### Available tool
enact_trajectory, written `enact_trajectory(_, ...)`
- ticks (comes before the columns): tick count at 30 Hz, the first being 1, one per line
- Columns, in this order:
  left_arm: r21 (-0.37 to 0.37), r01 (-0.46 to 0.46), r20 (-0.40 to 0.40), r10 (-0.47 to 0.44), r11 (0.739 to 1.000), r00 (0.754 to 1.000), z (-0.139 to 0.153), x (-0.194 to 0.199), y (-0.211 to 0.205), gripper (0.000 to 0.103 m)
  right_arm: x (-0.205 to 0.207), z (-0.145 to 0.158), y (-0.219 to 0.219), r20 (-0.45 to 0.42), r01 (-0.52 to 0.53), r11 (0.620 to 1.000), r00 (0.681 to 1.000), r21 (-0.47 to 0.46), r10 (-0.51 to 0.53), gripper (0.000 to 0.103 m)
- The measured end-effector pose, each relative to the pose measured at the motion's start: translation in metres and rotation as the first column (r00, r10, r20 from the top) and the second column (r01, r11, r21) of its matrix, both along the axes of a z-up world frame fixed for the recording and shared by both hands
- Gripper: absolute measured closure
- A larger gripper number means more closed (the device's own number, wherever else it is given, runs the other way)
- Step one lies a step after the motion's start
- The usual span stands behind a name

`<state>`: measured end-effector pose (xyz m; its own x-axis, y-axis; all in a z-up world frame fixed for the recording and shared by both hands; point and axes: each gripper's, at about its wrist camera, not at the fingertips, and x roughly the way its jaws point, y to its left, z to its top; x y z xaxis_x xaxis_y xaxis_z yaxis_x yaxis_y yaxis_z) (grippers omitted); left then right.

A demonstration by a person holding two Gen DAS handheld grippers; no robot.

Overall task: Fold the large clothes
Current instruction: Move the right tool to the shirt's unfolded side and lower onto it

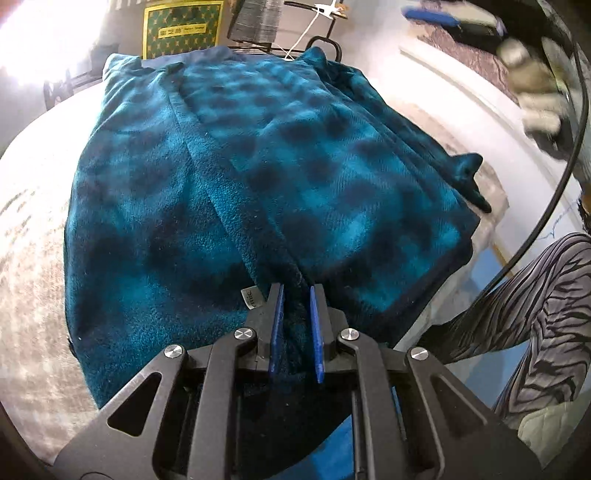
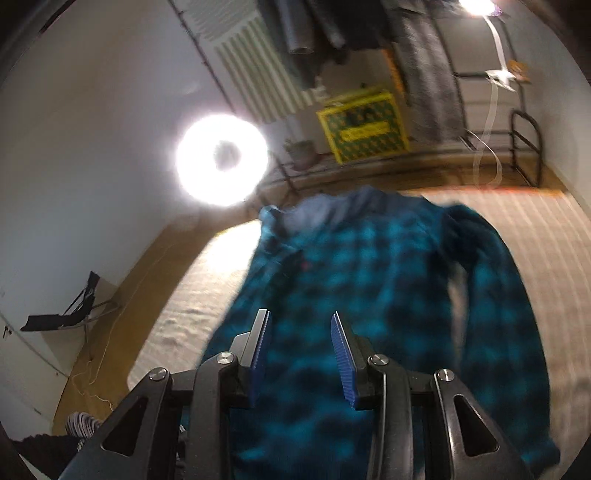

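My left gripper [image 1: 296,291] sits low in the left wrist view, its blue pads nipped on a fold of the teal plaid fleece garment [image 1: 258,177], right beside a small white label [image 1: 251,297]. The garment fills the middle of that frame, spread on a pale textured bedcover [image 1: 33,266]. A loose sleeve end [image 1: 469,173] pokes off its right edge. At lower right a striped trouser leg [image 1: 517,325] and a black cable [image 1: 554,184] crowd the side of the bed.

My right gripper [image 2: 301,321] hangs above the cloth in the blurred right wrist view; its jaws are opening and nothing is between them. The garment runs from centre to lower right there, collar towards the top. Beyond it, a ring light [image 2: 221,158] glares at centre left, a yellow-green box [image 2: 364,127] stands on a black metal rack [image 2: 524,147] at upper right, and dark hanging clothes [image 2: 321,33] drape at top.
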<state>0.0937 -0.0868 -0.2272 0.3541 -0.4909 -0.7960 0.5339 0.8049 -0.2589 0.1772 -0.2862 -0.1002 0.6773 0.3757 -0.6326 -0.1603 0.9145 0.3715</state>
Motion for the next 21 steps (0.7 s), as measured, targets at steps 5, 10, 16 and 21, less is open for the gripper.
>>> enact_trajectory(5, -0.039, -0.030, -0.007, 0.029, 0.999, 1.000, 0.020, 0.005, 0.000, 0.092, -0.034, -0.015, -0.047, -0.038, 0.096, 0.995, 0.995, -0.030, -0.097, 0.058)
enact_trajectory(10, -0.107, -0.021, 0.059, 0.027, 0.994, 0.998, 0.052, 0.005, -0.013, 0.092, -0.050, -0.025, -0.096, -0.052, 0.212, 0.974, 0.975, -0.078, -0.217, 0.051)
enact_trajectory(16, -0.100, 0.037, 0.089, -0.028, 0.994, 0.996, 0.064, 0.010, -0.040, 0.091, -0.072, -0.051, -0.161, -0.137, 0.354, 0.932, 0.922, -0.083, -0.362, 0.048)
enact_trajectory(21, -0.102, 0.056, 0.066, -0.050, 0.993, 0.997, 0.060, 0.017, -0.054, 0.089, -0.089, -0.084, -0.208, -0.253, 0.432, 0.901, 0.868, -0.041, -0.428, 0.048)
